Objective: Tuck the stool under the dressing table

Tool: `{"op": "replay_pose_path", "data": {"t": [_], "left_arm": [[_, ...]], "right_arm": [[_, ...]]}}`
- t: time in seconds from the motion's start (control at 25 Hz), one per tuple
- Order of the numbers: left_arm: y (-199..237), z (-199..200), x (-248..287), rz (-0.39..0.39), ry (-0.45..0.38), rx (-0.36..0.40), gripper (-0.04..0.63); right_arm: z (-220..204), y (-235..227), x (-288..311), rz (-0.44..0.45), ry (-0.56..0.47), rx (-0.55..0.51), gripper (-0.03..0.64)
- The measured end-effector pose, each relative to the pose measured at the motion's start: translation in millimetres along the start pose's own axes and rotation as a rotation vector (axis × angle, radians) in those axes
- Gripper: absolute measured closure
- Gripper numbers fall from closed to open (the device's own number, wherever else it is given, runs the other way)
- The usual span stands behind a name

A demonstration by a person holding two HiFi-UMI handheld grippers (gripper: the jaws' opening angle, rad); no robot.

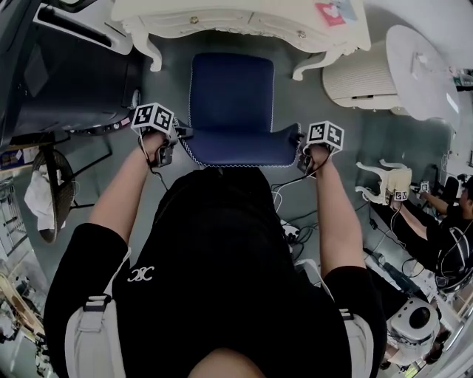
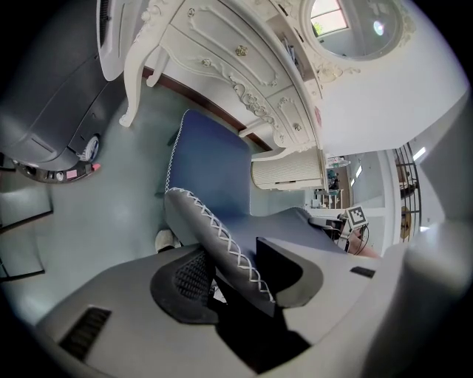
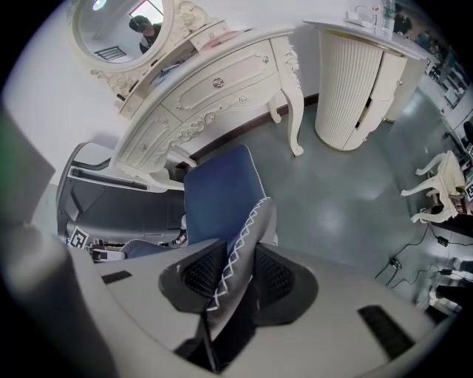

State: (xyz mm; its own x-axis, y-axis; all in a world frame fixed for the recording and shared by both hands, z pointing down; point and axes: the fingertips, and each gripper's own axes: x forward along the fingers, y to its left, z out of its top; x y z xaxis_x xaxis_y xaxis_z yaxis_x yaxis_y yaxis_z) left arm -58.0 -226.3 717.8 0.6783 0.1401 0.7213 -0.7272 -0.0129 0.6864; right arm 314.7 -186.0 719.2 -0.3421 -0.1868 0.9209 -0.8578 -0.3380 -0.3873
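In the head view the blue-seated stool (image 1: pixel 231 111) stands in the upper middle of the frame. Its far edge is at the front of the cream dressing table (image 1: pixel 244 22), between the table's two front legs, and most of the seat is out on the grey floor (image 1: pixel 340 148). The left gripper (image 1: pixel 164 144) meets the seat's near left corner and the right gripper (image 1: pixel 310 151) its near right corner, with the person (image 1: pixel 222 280) in black filling the lower frame. In the left gripper view the jaws are pinched on the stool's (image 2: pixel 211 170) white-stitched edge roll, which runs between the pads at lower centre. The dressing table (image 2: pixel 222 52) crosses the upper frame with its mirror (image 2: pixel 355 26) at upper right. In the right gripper view the jaws likewise clamp the stitched edge of the seat (image 3: pixel 218 196) at lower centre. The dressing table (image 3: pixel 214 96) stands above it, the mirror (image 3: pixel 118 26) at upper left and a ribbed white cabinet (image 3: pixel 362 81) at upper right.
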Motion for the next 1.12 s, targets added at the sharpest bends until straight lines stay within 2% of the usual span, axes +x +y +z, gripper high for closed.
{"op": "replay_pose_path", "data": {"t": [0.28, 0.68, 1.12], "left_arm": [[-1, 38, -1, 0.013, -0.031, -0.015, 0.425], [-13, 92, 0, 0.025, -0.05, -0.048, 0.425], [-18, 167, -6, 0.033, -0.079, -0.044, 0.423]], "right_arm": [[39, 9, 8, 0.031, 0.009, 0.01, 0.506], [104, 19, 10, 0.02, 0.032, -0.022, 0.505], [175, 37, 20, 0.026, 0.029, -0.047, 0.502]]}}
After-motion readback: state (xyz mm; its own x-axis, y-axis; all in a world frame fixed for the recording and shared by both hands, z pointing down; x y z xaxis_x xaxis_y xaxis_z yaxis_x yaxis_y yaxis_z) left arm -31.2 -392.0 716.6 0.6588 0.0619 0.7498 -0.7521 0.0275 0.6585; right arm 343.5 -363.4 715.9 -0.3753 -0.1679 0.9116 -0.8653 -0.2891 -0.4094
